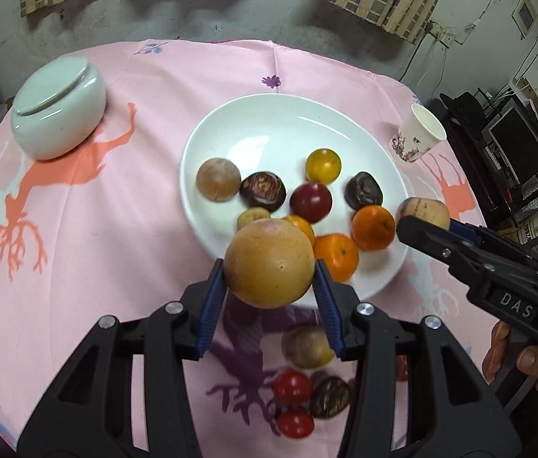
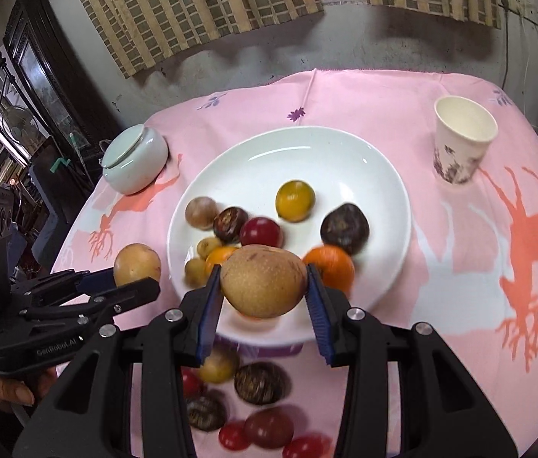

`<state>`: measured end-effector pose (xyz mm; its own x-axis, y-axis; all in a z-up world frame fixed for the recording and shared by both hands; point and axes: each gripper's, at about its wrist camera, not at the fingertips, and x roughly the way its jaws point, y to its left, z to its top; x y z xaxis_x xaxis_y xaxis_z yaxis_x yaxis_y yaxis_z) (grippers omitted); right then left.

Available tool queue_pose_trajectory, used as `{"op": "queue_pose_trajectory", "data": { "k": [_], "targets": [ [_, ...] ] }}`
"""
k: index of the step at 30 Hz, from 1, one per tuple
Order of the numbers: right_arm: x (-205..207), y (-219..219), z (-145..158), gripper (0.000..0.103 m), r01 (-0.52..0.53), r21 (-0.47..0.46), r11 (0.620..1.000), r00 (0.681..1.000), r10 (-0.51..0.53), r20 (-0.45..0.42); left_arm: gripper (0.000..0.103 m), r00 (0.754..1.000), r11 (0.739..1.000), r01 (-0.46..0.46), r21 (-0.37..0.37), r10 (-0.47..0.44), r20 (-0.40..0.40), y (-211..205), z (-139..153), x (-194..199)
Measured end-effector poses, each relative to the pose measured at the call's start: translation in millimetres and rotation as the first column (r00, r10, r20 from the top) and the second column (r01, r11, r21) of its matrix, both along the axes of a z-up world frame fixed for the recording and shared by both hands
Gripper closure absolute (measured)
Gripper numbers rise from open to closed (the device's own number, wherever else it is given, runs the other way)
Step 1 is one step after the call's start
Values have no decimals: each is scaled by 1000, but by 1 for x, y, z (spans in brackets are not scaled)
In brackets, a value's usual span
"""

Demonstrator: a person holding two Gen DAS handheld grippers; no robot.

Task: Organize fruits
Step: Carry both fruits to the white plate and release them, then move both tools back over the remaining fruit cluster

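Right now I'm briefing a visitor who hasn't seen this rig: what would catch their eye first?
Each hand-held gripper grips a round brownish fruit near the plate's near rim: the left a smooth one, the right a speckled one. The white plate beyond holds mixed fruit, and more lies on the pink cloth underneath.

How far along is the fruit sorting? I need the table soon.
Partly done. The white plate already holds about ten fruits, among them oranges and a yellow one. In hand: the left gripper and the right gripper each clamp a brown fruit near the plate. Left: several loose fruits on the pink cloth.
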<state>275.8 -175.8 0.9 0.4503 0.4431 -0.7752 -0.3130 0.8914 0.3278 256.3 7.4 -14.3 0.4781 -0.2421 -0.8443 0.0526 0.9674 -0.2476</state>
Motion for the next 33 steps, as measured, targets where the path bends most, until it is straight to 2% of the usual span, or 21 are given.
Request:
{"op": "queue_pose_trajectory", "data": {
  "k": [7,9,10,11,13,16,20,23,29,33],
  "targets": [
    [34,12,-21,59,-5,-13,1000,1000,5,-22,56,1000,1000,-1,4,1,-28,-8,-18,31],
    [38,11,-25,59,11,-7,1000,999,-12,-32,53,1000,1000,-16,-10,16,-27,-7,-18,34],
    [38,11,-25,57,17,0,1000,999,-17,-33,46,999,1000,-27,-15,26,-20,-5,-16,34],
    [38,9,-25,47,24,6,1000,999,-24,-33,42,999,999,-39,-19,39,-10,-3,-14,33],
    [35,5,-23,38,56,7,998,998,-56,-20,40,998,998,-57,-24,57,-1,1,-10,31],
    [31,0,-17,38,54,23,998,998,-54,-14,40,998,997,-69,-33,69,4,5,-2,26],
    [15,-10,-7,38,62,36,997,998,-62,-10,33,996,996,-82,-18,82,27,9,10,10],
    [-1,-20,-5,38,73,42,996,997,-72,-27,33,996,996,-91,-14,91,26,14,15,-6],
    [-47,-46,-8,37,111,30,993,991,-108,-75,31,993,993,-114,-21,113,-23,21,9,-49],
    [-78,-68,-18,37,151,-30,988,983,-154,-105,29,990,991,-131,-11,130,-63,23,2,-79]
  ]
}}
